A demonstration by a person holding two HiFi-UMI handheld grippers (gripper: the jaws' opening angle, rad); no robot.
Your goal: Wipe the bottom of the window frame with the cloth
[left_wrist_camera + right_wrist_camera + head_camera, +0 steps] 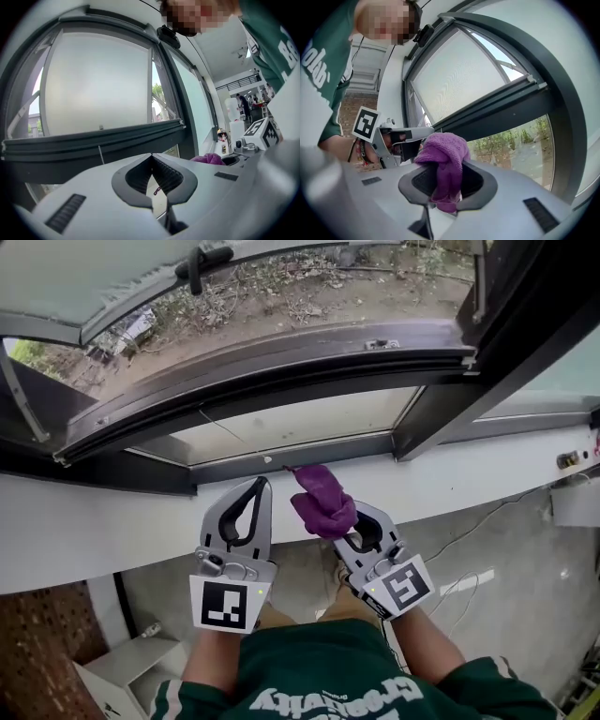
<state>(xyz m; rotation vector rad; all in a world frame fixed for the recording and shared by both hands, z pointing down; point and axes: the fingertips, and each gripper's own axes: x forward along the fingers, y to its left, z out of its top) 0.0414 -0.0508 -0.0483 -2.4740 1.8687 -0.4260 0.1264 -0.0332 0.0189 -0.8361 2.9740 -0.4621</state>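
Observation:
A purple cloth (322, 500) bunches up from my right gripper (343, 524), which is shut on it just in front of the dark bottom rail of the window frame (291, 457). The right gripper view shows the cloth (445, 157) pinched between the jaws of the right gripper (447, 183), its top folded over them, with the frame (497, 110) beyond. My left gripper (259, 487) sits beside it to the left, shut and empty, tips near the white sill (112, 521). In the left gripper view the jaws of the left gripper (151, 158) meet below the frame (93, 140); the cloth (208, 159) peeks in at right.
The window sash (112, 296) is swung outward above, with a black handle (197, 263). A dark upright post (441, 404) divides the panes at right. Cables (469, 531) trail over the floor below the sill, and a white box (122, 662) stands at lower left.

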